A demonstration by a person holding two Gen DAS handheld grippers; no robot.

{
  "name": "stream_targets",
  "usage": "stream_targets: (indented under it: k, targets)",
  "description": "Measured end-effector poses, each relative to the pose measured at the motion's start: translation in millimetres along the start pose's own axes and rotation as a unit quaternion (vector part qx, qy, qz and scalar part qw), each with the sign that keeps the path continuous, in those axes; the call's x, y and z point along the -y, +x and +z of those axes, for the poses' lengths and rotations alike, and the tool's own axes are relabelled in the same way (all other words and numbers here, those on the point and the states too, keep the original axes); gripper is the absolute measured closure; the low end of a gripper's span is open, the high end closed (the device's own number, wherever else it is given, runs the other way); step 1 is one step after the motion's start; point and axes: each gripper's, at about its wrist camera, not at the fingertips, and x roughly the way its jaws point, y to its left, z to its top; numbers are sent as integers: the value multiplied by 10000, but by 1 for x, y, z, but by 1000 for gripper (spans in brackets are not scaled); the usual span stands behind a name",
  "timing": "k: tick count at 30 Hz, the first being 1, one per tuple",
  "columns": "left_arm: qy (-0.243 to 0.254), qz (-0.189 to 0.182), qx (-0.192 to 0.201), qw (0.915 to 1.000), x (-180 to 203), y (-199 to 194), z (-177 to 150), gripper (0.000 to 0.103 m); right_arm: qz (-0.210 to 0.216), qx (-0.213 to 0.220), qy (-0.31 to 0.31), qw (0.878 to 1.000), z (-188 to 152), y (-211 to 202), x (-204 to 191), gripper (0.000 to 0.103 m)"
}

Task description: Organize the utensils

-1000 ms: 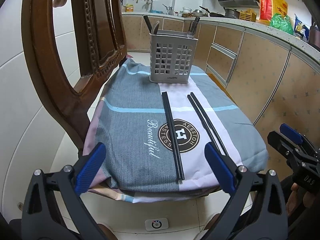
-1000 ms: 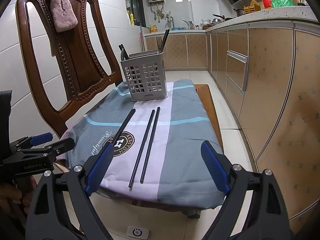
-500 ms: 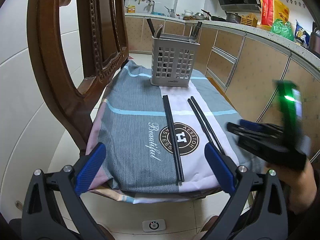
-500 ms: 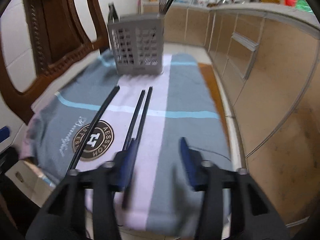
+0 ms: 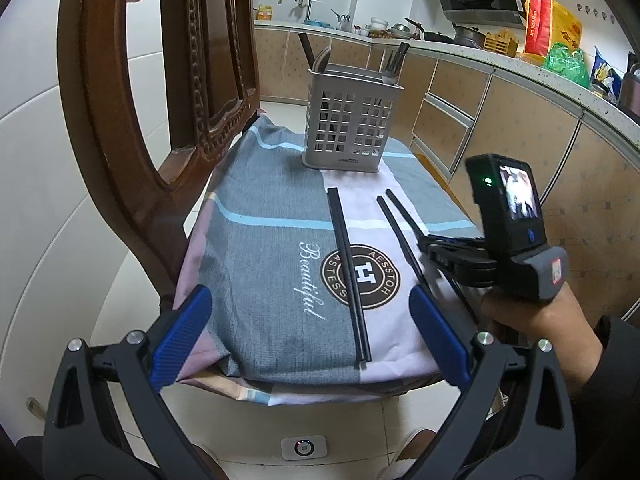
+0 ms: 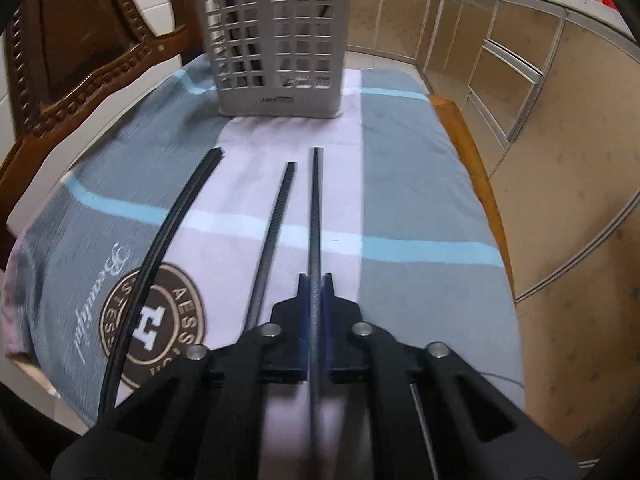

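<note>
A grey slotted utensil holder (image 5: 352,120) stands at the far end of the cloth-covered chair seat, also in the right wrist view (image 6: 276,40), with a few utensils in it. Black chopsticks lie on the cloth: a left pair (image 5: 348,272) touching side by side, and two more to the right (image 5: 394,228). My right gripper (image 6: 315,292) is shut on the rightmost chopstick (image 6: 315,208), low over the cloth; it shows in the left wrist view (image 5: 436,248). The other chopstick (image 6: 272,232) lies just left of it. My left gripper (image 5: 308,328) is open and empty at the seat's near edge.
The wooden chair back (image 5: 168,80) rises on the left. Kitchen cabinets (image 5: 500,120) and a cluttered counter (image 5: 540,64) run along the right. The patterned cloth (image 5: 260,260) covers the seat. A small white device (image 5: 304,448) lies on the floor below.
My right gripper has moved forward and down over the cloth and closed on the rightmost chopstick. My left gripper has stayed open and nearly still.
</note>
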Motion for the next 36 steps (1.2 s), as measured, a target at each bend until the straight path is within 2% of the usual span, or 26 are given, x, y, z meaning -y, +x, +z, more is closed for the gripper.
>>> stream_targets:
  k: [6, 9, 13, 16, 18, 20, 21, 24, 26, 27, 28, 29, 32, 36]
  targets:
    - [18, -51, -33, 10000, 2, 1, 0, 5, -21, -28, 552, 9985, -32, -26, 31, 97]
    - [35, -55, -33, 10000, 4, 2, -1, 5, 46, -25, 627, 9980, -46, -35, 34, 97]
    - [111, -25, -75, 9999, 9, 3, -4, 5, 96, -23, 653, 9978, -47, -32, 35, 96]
    - [199, -19, -130, 9997, 12, 4, -6, 5, 374, 17, 787, 9962, -43, -46, 41, 90]
    - [215, -83, -199, 9995, 13, 5, -6, 5, 467, 369, 831, 9948, -40, -67, 49, 83]
    - [145, -162, -368, 9991, 15, 11, 1, 5, 631, 715, 924, 9912, -42, -89, 62, 45]
    - [103, -161, -426, 9989, 17, 14, 5, 6, 670, 855, 1032, 9887, -45, -97, 69, 40]
    - [269, -41, -591, 9979, 42, 33, 25, 12, 837, 982, 1472, 9807, -52, -103, 91, 39]
    - [296, -164, -756, 9966, 59, 49, 33, 21, 877, 946, 1606, 9785, -52, -99, 97, 39]
    - [256, -230, -947, 9949, 72, 62, 37, 30, 910, 894, 1678, 9775, -51, -95, 100, 39]
    - [249, -287, -1114, 9930, 83, 74, 39, 35, 940, 871, 1712, 9769, -51, -93, 103, 39]
    - [295, -320, -1260, 9911, 98, 88, 41, 36, 969, 854, 1745, 9762, -49, -91, 104, 39]
    - [538, -50, -1406, 9886, 123, 119, 40, 37, 1070, 867, 1797, 9740, -48, -91, 109, 39]
    - [506, 424, -1821, 9811, 126, 165, 32, 56, 1173, 794, 1746, 9744, -50, -90, 110, 39]
